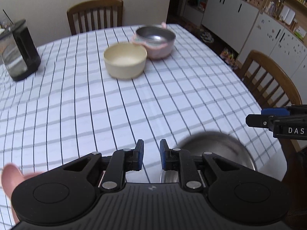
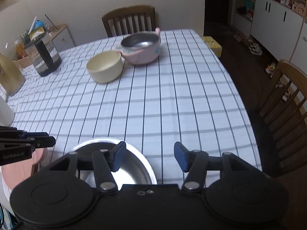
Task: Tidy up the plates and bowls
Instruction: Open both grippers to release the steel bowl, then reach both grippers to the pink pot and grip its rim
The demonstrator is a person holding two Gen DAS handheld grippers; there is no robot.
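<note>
Both grippers hover over the near edge of the checked counter (image 2: pixel 172 99). The left gripper (image 1: pixel 151 154) has its fingers slightly apart, grasping nothing; the right gripper (image 2: pixel 149 156) is spread wide and empty. A steel bowl (image 2: pixel 132 164) sits right under them. The cream bowl (image 1: pixel 124 59) touches the pink pot (image 1: pixel 159 42) at the far end. Only the right view catches the pink plate (image 2: pixel 23 168) bottom-left.

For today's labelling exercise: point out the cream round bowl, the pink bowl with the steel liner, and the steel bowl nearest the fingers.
Cream round bowl (image 2: pixel 104 68), right wrist view, inner floor.
Pink bowl with steel liner (image 2: pixel 143 56), right wrist view, outer wall.
Steel bowl (image 2: pixel 132 169), right wrist view, inside surface.
</note>
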